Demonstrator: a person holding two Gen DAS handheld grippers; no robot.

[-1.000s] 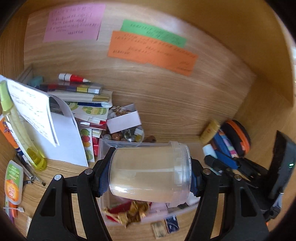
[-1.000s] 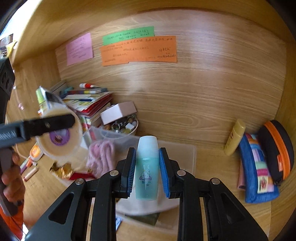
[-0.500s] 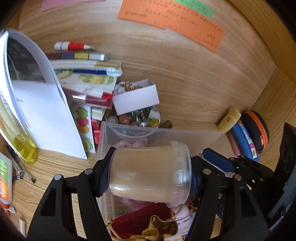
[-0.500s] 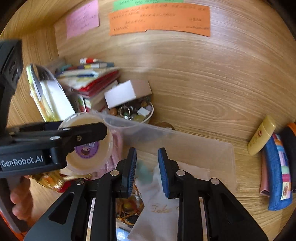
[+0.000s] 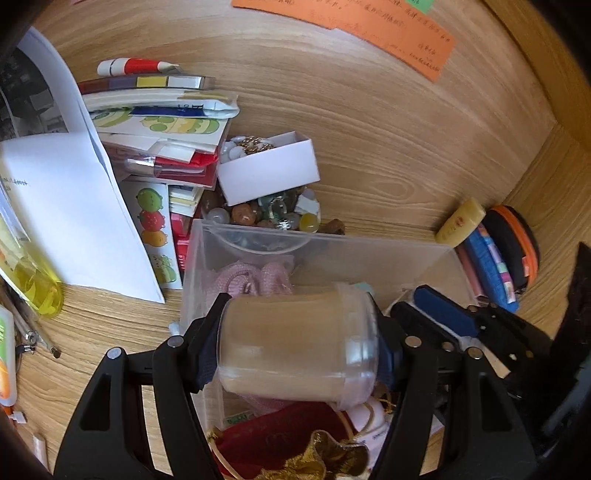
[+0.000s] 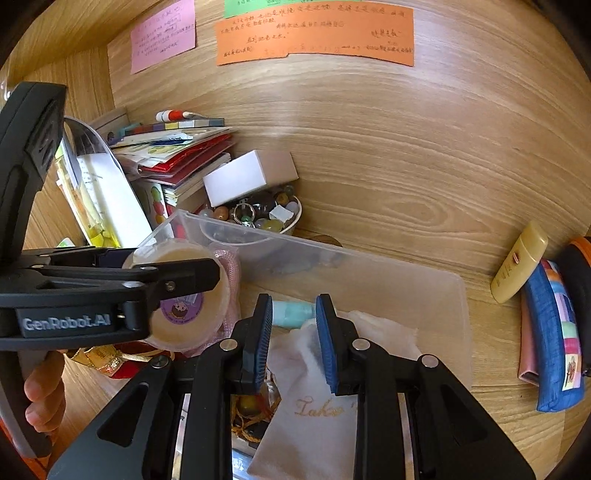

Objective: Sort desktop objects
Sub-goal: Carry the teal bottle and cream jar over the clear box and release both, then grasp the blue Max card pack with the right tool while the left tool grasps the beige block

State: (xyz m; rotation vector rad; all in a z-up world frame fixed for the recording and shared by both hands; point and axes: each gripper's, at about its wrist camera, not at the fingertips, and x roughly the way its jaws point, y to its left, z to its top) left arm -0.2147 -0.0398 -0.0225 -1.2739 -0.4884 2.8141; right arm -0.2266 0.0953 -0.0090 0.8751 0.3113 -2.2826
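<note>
left gripper (image 5: 297,347) jaws clamp cream jar (image 5: 295,349) sideways above clear bin (image 5: 195,266).

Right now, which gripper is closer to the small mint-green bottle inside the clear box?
Right. The right gripper hangs open just above the mint-green bottle in the clear box. The left gripper, shut on the beige jar, is further left.

Orange note (image 5: 354,26) text unreadable, top cropped

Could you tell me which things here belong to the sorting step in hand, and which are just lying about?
In hand: left tongs gripping the cream jar; clear bin; teal bottle in it; right tongs, open.

Lying about: yellow tube, book stack, bead bowl.
</note>
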